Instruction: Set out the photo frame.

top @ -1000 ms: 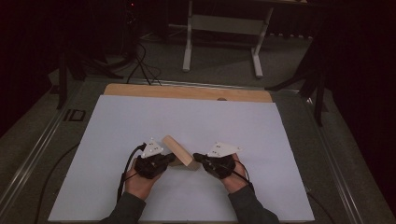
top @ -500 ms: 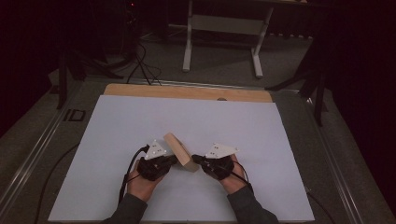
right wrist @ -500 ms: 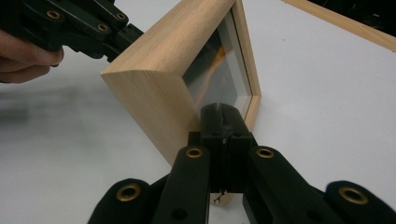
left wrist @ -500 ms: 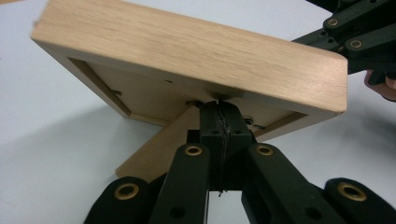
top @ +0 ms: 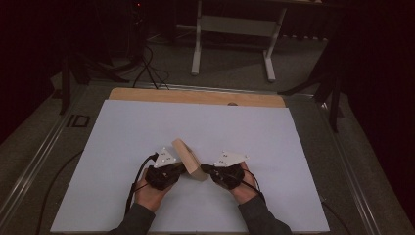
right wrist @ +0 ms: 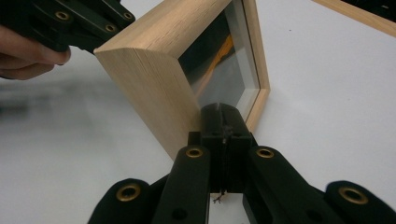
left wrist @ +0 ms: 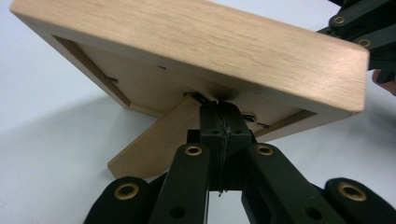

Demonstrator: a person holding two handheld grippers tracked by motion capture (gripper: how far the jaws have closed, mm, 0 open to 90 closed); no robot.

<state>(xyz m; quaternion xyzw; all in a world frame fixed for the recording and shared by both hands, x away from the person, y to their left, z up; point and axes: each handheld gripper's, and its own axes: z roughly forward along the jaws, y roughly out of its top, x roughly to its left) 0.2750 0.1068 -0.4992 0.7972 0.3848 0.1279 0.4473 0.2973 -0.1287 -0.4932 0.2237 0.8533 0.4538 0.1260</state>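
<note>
Now the frame (top: 188, 159) stands tilted near the tabletop's (top: 122, 132) front edge, between both tongs. Left tongs (top: 180, 169), closed with nothing held, touch its back stand (left wrist: 154, 140); right tongs (top: 204, 168), closed and empty, meet its front.

— what sort of place is this?
— a lab or studio set up for recording, not a home.
— what shows it?
— the table (top: 303, 147) is covered with a plain white sheet (top: 147, 127), with a bare wooden strip (top: 195, 96) at its far edge. beyond the table the room is dark, with a grey floor (top: 230, 63), a white stand (top: 235, 29) and black stand legs (top: 78, 68). cables (top: 147, 66) run over the floor behind the table's left corner.
</note>
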